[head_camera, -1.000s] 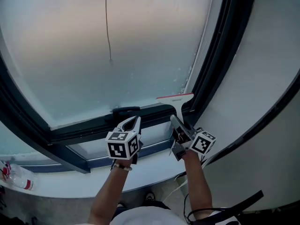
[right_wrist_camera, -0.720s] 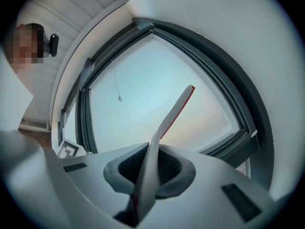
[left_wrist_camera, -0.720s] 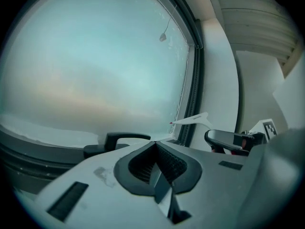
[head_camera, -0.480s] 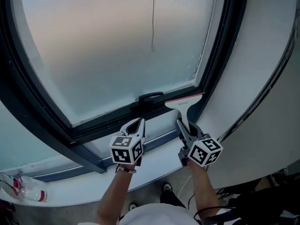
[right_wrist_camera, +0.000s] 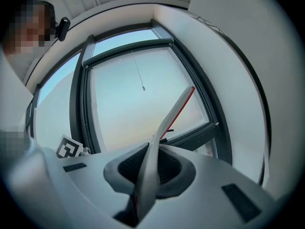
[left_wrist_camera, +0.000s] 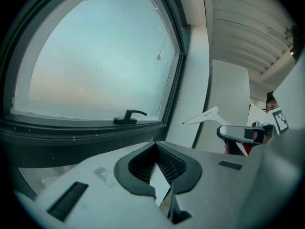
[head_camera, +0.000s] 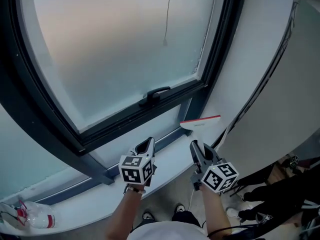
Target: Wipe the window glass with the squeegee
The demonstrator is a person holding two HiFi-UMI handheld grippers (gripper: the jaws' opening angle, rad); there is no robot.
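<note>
The frosted window glass [head_camera: 115,49] fills the upper left of the head view inside a dark frame. My right gripper [head_camera: 194,146] is shut on the handle of a white squeegee [head_camera: 200,122] with a red blade edge. The squeegee is held off the glass, below the frame's lower right corner and in front of the white wall. In the right gripper view the squeegee [right_wrist_camera: 174,113] rises from between the jaws toward the glass [right_wrist_camera: 124,109]. My left gripper [head_camera: 148,145] hovers over the sill, shut, with nothing in it. The left gripper view shows the squeegee [left_wrist_camera: 205,117] at its right.
A black window handle [head_camera: 155,94] sits on the lower frame rail. A pull cord [head_camera: 165,43] hangs in front of the glass. The white sill [head_camera: 170,156] runs below the frame. A plastic bottle [head_camera: 30,216] lies at the sill's far left. The white wall [head_camera: 260,84] stands on the right.
The squeegee has come off the glass's lower right corner and moved down and back toward me. Both grippers dropped lower below the frame; the left stayed shut.
</note>
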